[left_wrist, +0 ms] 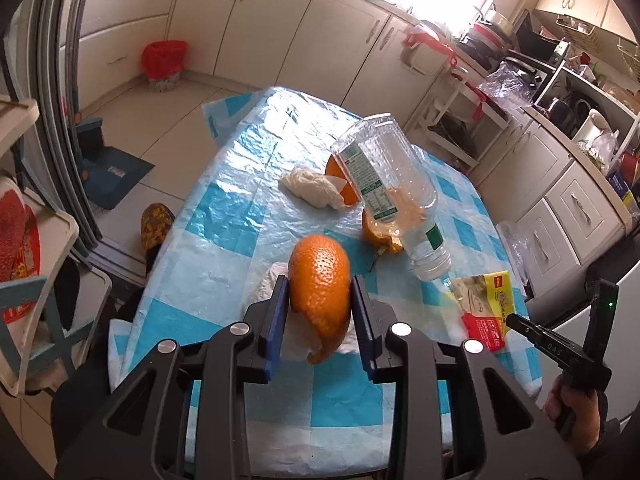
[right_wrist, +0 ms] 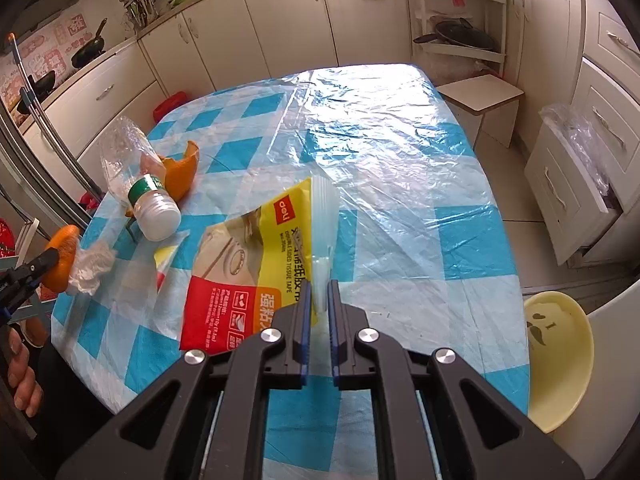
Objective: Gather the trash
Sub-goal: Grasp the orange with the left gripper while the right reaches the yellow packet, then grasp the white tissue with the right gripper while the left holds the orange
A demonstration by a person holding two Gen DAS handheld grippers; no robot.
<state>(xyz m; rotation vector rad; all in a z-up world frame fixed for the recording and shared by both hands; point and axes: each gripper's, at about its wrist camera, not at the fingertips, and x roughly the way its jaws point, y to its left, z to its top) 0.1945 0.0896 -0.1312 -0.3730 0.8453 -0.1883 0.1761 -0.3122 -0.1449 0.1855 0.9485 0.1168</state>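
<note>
The left gripper [left_wrist: 319,294] is clamping a curved orange peel piece [left_wrist: 320,280], long axis upright, above the blue-checked plastic-covered table [right_wrist: 400,152]. The right gripper [right_wrist: 319,286] is pinching the yellow-red tape packet [right_wrist: 248,264] by its clear edge; the table's far half is lying open.

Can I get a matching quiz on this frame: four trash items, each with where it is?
Items:
1. large orange peel
2. yellow-red tape packet
3. plastic bottle
4. crumpled tissue by the bottle

States:
A. lying on its side on the table, cap toward the camera
B. clamped in the left gripper
C. loose on the tablecloth, ungripped
D. clear edge pinched in the right gripper

Pairs: 1-B, 2-D, 3-A, 4-C
</note>
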